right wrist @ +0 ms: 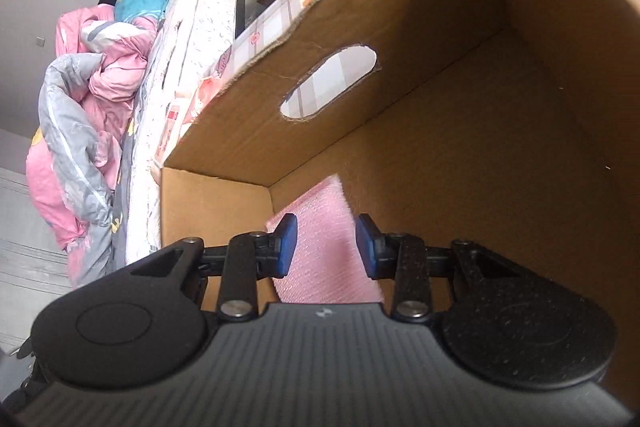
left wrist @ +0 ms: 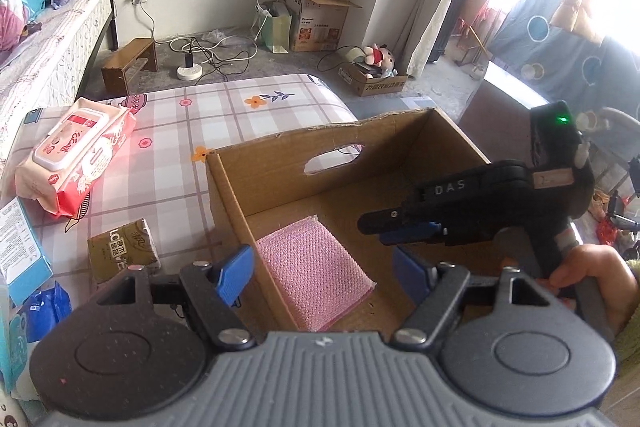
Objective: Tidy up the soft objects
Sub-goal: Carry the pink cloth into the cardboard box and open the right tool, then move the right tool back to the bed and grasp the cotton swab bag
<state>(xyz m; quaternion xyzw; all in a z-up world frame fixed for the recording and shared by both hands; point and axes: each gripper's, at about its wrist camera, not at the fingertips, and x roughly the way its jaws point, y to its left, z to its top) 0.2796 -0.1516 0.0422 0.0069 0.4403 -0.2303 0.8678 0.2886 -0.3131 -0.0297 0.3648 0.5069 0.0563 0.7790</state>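
An open cardboard box (left wrist: 280, 175) with a cut-out handle stands on a checked floral mattress (left wrist: 192, 131). A pink scouring pad (left wrist: 314, 273) lies flat on the box floor; it also shows in the right wrist view (right wrist: 320, 251). My left gripper (left wrist: 324, 273) is open and empty, hovering above the box's near left wall. My right gripper (right wrist: 326, 247) is open and empty, inside the box just above the pad; it also shows in the left wrist view (left wrist: 384, 231). A red wet-wipes pack (left wrist: 76, 155) and a brown tissue pack (left wrist: 122, 251) lie on the mattress left of the box.
A blue-white carton (left wrist: 20, 251) and blue packets (left wrist: 40, 307) lie at the left edge. A bed (left wrist: 48, 39) with bedding stands to the left. On the floor behind are a small wooden stool (left wrist: 128, 63), cables, and cardboard boxes (left wrist: 316, 15) with a plush toy (left wrist: 378, 57).
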